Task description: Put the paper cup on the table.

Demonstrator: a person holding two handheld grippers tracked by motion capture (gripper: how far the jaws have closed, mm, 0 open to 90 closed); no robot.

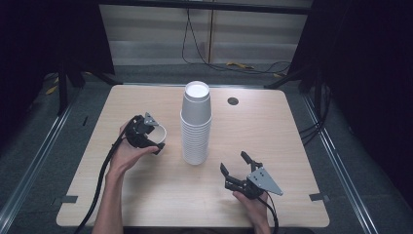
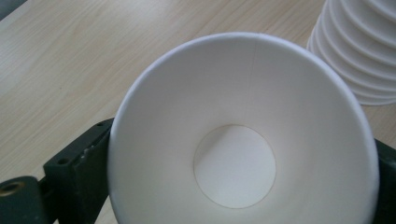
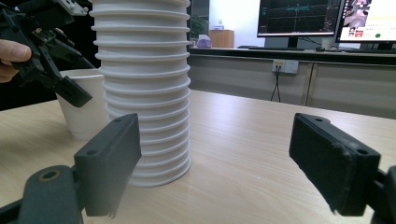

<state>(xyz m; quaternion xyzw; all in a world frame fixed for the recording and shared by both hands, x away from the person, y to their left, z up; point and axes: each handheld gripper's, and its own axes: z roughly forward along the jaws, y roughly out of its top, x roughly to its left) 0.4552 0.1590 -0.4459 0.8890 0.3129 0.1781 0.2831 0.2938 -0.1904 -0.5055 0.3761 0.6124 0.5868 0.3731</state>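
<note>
The left gripper (image 1: 152,138), fingers around the single cup (image 1: 158,133), stands beside the cup stack (image 1: 196,124) on the worktop (image 1: 272,131); whether they press it I cannot tell. The right gripper (image 1: 234,163) gapes empty.

One tall stack of cups (image 1: 196,124), one single cup (image 1: 159,134), and two tools on one table (image 1: 272,126).

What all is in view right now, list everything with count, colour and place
single paper cup: one, white, upright on the table, left of the stack, between the left jaws
stack of paper cups: one stack, white, upside down, table centre
table: one, light wood
cable hole: one, dark, far side of the table
left hand-held gripper: one, black, at the single cup
right hand-held gripper: one, black, jaws open, right of the stack
</note>
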